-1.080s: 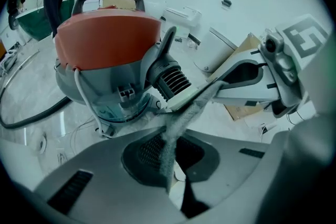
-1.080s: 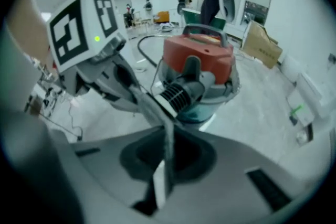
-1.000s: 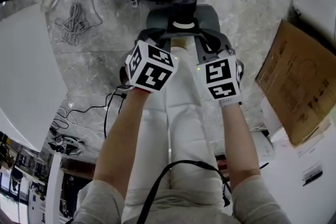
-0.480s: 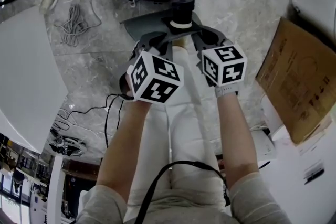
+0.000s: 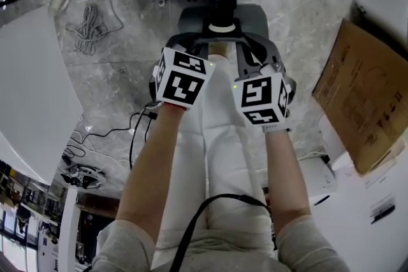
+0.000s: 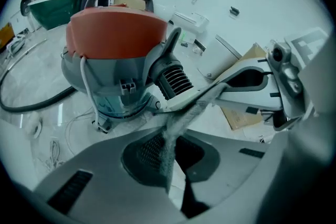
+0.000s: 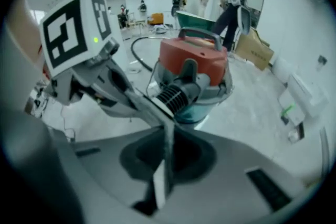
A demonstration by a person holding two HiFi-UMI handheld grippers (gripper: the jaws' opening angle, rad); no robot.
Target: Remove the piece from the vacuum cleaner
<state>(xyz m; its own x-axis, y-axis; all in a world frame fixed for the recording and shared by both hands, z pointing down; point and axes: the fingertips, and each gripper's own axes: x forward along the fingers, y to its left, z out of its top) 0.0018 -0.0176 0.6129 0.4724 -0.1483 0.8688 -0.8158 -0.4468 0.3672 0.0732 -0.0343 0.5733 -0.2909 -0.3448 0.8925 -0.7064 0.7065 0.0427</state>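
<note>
Jaws closed tight, the left tool [image 6: 169, 126] and right tool [image 7: 169, 131] stood at the grey piece [image 5: 250, 14] on the vacuum cleaner [image 6: 113, 39]; uneven pulling could have jammed it.

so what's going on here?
A person holds one gripper in each hand, both aimed down at the red vacuum. The left hand-held gripper and right hand-held gripper are both shut, their tips meeting just under the black ribbed connector on the vacuum's front. The connector is not off yet. Whether either tip grips anything can't be told.
</note>
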